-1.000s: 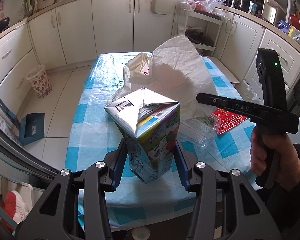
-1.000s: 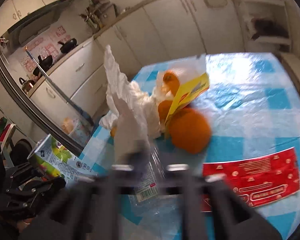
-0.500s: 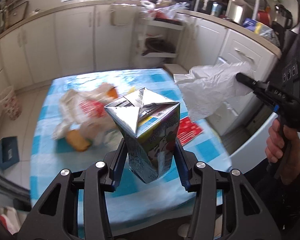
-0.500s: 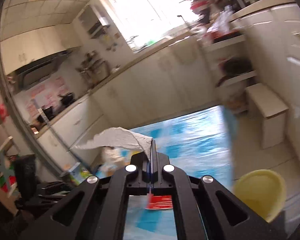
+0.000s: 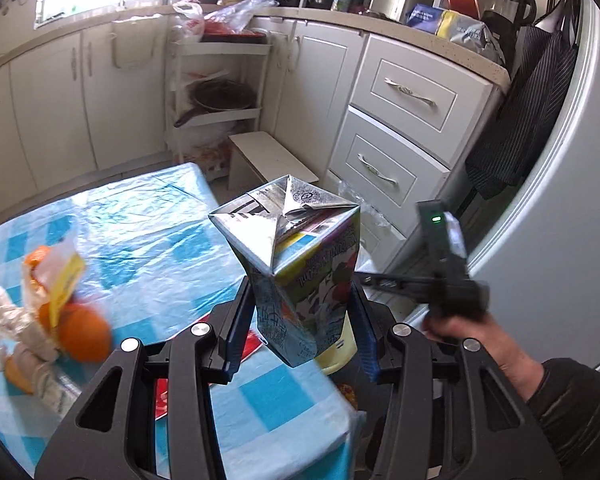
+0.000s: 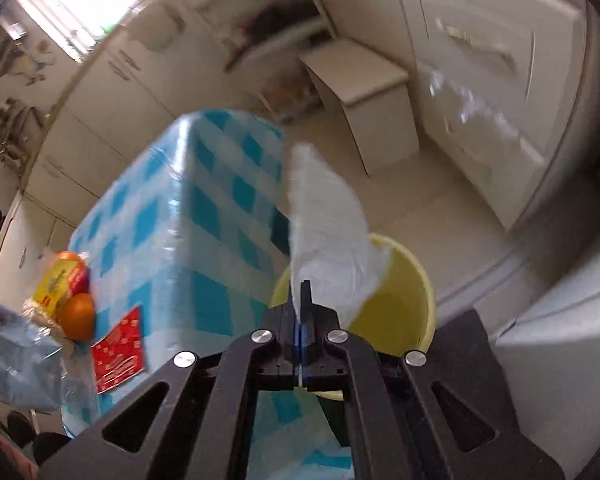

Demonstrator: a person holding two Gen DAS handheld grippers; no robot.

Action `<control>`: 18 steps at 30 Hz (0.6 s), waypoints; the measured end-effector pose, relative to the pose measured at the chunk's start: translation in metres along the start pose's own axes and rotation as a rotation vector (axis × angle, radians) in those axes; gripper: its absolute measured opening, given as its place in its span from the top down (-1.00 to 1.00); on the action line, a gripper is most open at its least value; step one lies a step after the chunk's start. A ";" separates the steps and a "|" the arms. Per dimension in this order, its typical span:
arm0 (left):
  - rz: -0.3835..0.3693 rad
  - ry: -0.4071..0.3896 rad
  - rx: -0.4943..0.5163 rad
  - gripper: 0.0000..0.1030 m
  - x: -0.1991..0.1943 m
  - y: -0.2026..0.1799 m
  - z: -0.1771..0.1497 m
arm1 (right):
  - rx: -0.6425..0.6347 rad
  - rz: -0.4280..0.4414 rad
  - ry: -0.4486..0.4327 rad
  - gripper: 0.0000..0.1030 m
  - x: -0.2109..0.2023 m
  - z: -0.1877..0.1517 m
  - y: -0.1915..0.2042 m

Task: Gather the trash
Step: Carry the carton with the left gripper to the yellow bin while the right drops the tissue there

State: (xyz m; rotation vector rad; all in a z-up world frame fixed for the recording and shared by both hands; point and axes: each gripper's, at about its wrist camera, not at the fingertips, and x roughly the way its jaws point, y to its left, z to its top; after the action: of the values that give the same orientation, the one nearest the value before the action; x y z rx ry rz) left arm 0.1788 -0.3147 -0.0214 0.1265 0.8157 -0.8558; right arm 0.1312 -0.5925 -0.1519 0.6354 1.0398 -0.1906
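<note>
My left gripper is shut on a crumpled drink carton, held upright above the table's near right corner. My right gripper is shut on a thin white sheet of paper or plastic, which stands up over a yellow bin on the floor beside the table. In the left wrist view the right gripper is off to the right in a person's hand, and a sliver of the yellow bin shows under the carton.
The blue-checked table carries orange peels with crumpled wrappers and a red wrapper. White cabinets and drawers run along the walls. A small white step stool stands on the tiled floor past the bin.
Both grippers swung right, off the table toward the cabinets. The right gripper lifted the white sheet from the pile and now holds it over the yellow bin. The carton stays gripped.
</note>
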 end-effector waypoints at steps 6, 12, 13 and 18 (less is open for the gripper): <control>0.006 0.060 -0.011 0.15 0.045 -0.014 0.004 | 0.065 -0.002 0.158 0.98 0.045 0.010 -0.014; 0.017 0.121 -0.024 0.15 0.082 -0.021 0.002 | 0.176 -0.011 0.217 -0.28 0.052 0.013 -0.030; 0.019 0.132 -0.028 0.15 0.090 -0.022 0.002 | 0.172 -0.001 0.194 -0.28 0.044 0.016 -0.029; 0.029 0.187 -0.038 0.15 0.125 -0.029 -0.004 | 0.250 0.075 -0.044 -0.33 -0.019 0.032 -0.036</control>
State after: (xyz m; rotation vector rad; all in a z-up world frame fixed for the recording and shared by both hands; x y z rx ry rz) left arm 0.2033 -0.4109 -0.1036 0.1860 1.0023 -0.8083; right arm 0.1296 -0.6426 -0.1389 0.8913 0.9558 -0.2705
